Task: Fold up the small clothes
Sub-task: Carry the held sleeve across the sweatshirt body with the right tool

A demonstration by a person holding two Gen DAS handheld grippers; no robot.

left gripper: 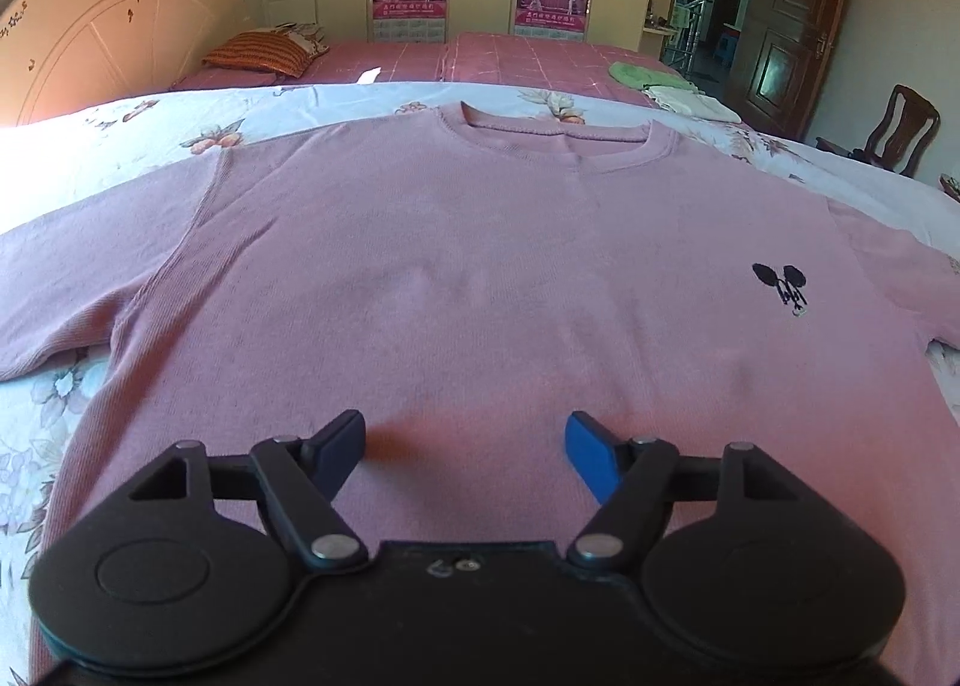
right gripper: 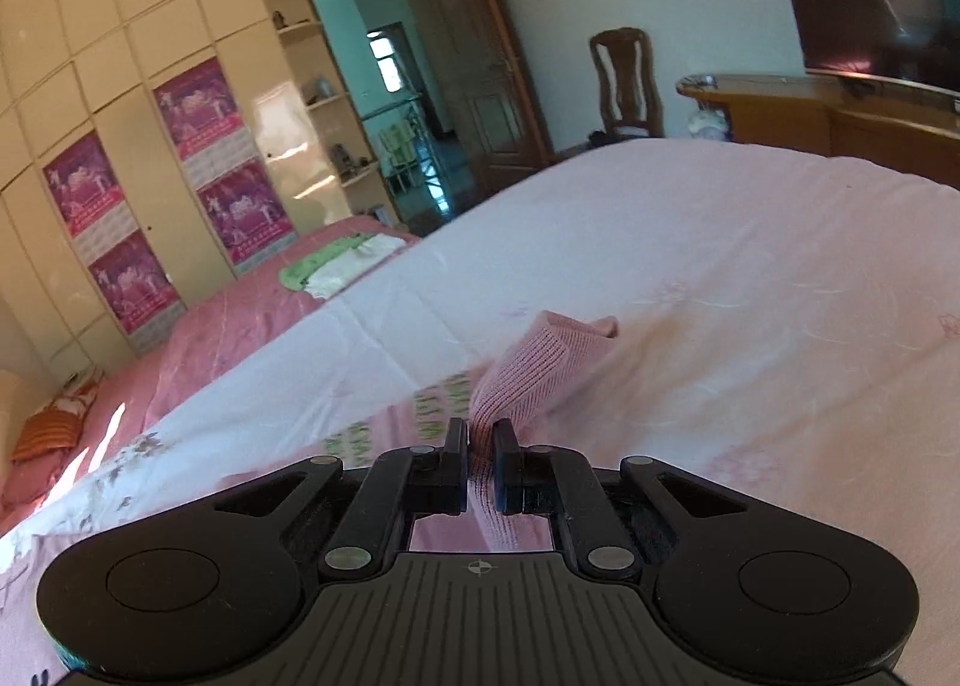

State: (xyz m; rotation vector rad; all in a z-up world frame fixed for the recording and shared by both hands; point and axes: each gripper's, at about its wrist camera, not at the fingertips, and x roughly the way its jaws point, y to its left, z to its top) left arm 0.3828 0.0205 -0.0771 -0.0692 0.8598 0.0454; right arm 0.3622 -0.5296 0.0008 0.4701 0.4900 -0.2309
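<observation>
A pink knit sweater (left gripper: 456, 266) lies flat, front up, on the floral bedsheet, collar away from me, a small black emblem (left gripper: 783, 287) on its right chest. My left gripper (left gripper: 465, 440) is open and empty, hovering over the sweater's lower middle near the hem. In the right wrist view my right gripper (right gripper: 480, 446) is shut on a pink ribbed part of the sweater (right gripper: 540, 368), likely a sleeve cuff, which stands up from between the fingers above the sheet.
The floral sheet (left gripper: 120, 134) covers the bed under the sweater. Behind it lie a pink bedspread (left gripper: 510, 56), an orange striped pillow (left gripper: 258, 53) and a green and white cloth pile (left gripper: 660, 80). A wardrobe, a door and a wooden chair (right gripper: 624, 80) stand beyond.
</observation>
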